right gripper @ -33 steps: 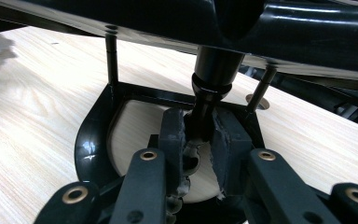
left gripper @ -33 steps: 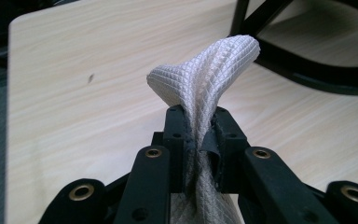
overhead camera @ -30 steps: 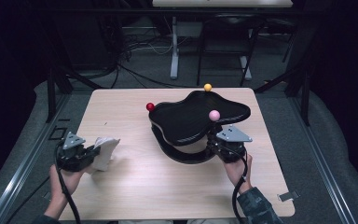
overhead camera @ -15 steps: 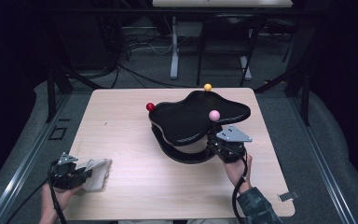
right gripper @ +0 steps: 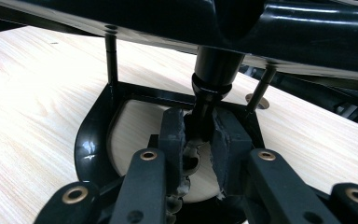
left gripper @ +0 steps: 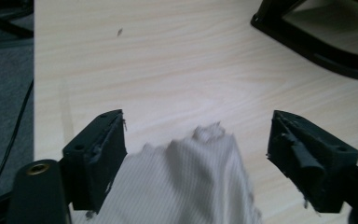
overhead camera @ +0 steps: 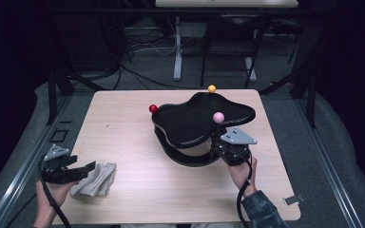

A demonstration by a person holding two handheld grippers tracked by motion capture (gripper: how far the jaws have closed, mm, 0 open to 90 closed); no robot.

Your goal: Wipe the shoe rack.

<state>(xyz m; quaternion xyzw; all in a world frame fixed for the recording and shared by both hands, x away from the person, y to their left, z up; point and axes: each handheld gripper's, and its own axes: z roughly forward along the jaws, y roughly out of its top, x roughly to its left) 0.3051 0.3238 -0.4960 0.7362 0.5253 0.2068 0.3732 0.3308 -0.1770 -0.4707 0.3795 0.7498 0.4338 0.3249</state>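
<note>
A crumpled whitish cloth (overhead camera: 95, 179) lies on the wooden table (overhead camera: 123, 133) near its front left corner. My left gripper (overhead camera: 86, 167) sits just left of it. Its jaws have just been opening and now stand wide either side of the cloth (left gripper: 186, 186) without pressing it; the left gripper (left gripper: 196, 149) is open. A glossy black stand (overhead camera: 199, 118) with a wavy top plate stands right of centre. My right gripper (overhead camera: 217, 145) reaches under that plate and is shut on the stand's thin upright post (right gripper: 212, 79); the right gripper (right gripper: 198, 133) pads squeeze the post's lower end.
Three small balls sit on the stand's plate: red (overhead camera: 153, 109) at its left, yellow (overhead camera: 212, 89) at the back, pink (overhead camera: 218, 117) at the front right. The stand's black base ring (right gripper: 91, 140) lies on the table. Bare wood stretches between cloth and stand.
My left hand moved toward the table's front edge with the cloth. Its jaws opened and let the cloth go; it now lies flat. The right hand kept still.
</note>
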